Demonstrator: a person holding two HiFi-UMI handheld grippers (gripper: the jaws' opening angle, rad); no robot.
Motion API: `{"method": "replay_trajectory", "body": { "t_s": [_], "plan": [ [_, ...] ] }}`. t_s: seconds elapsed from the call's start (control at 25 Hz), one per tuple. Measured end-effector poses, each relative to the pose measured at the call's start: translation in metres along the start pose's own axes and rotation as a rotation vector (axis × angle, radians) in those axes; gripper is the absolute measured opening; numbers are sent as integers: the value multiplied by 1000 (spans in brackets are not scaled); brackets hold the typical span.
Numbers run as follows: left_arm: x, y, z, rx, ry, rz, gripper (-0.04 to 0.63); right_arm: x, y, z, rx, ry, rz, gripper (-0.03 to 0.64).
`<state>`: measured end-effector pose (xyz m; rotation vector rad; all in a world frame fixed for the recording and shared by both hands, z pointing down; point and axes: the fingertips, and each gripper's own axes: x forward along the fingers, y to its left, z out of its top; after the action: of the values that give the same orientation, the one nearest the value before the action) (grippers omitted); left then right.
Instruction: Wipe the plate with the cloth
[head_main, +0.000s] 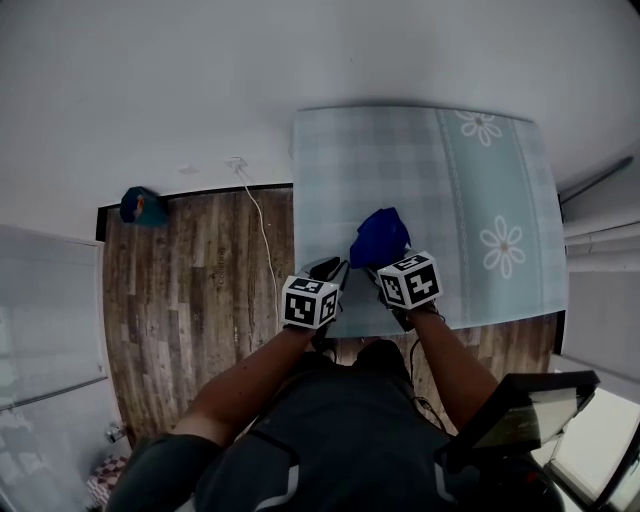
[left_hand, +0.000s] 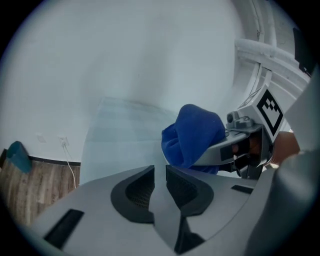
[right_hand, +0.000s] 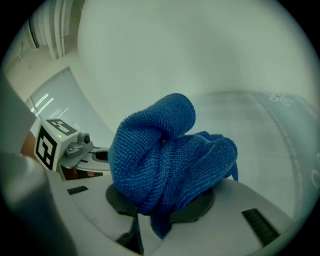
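A bunched blue cloth (head_main: 380, 238) (right_hand: 165, 160) hangs over the near edge of a table (head_main: 450, 180) covered in a pale checked cloth with flower prints. My right gripper (head_main: 372, 268) (right_hand: 160, 210) is shut on the blue cloth, which bulges up over its jaws and hides them. Just left of it, my left gripper (head_main: 335, 270) (left_hand: 160, 177) is shut with nothing between its pads. In the left gripper view the blue cloth (left_hand: 195, 135) and the right gripper (left_hand: 240, 145) sit close on the right. No plate shows in any view.
Wooden floor (head_main: 190, 300) lies left of the table, with a white cable (head_main: 262, 235) running from the wall and a teal object (head_main: 143, 205) by the skirting. A dark framed object (head_main: 520, 410) stands at the lower right, next to the person.
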<state>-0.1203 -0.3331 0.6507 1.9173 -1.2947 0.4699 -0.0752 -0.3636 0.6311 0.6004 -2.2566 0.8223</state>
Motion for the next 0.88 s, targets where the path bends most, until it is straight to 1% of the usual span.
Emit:
{"method": "replay_trajectory", "body": {
  "t_s": [0.12, 0.2, 0.28, 0.48, 0.56, 0.6, 0.64, 0.72, 0.8, 0.88],
  "plan": [
    [-6, 4, -8, -4, 5, 13, 78, 6, -3, -15, -12, 60, -16, 118],
    [-8, 4, -10, -12, 1, 7, 78, 0, -14, -20, -10, 72, -36, 118],
    [-8, 3, -12, -17, -3, -4, 78, -9, -29, -27, 19, 76, -65, 118],
    [-12, -3, -9, -8, -21, -27, 78, -40, -61, -38, 93, 39, -144, 118],
    [-16, -5, -7, -5, -34, -29, 78, -53, -65, -36, 95, 11, -186, 118],
    [-19, -5, -5, -7, -43, -31, 78, -59, -61, -33, 91, -9, -191, 118],
    [-21, -6, -3, -9, -53, -32, 78, -62, -54, -28, 85, -28, -180, 118],
    [-27, -5, 1, -14, -71, -30, 78, -60, -28, -19, 59, -53, -125, 118],
    [-33, -3, 3, -18, -86, -29, 78, -49, 2, -12, 21, -54, -59, 118],
    [-39, -1, 4, -24, -99, -25, 78, -31, 26, -13, 9, -37, -4, 118]
  ]
}}
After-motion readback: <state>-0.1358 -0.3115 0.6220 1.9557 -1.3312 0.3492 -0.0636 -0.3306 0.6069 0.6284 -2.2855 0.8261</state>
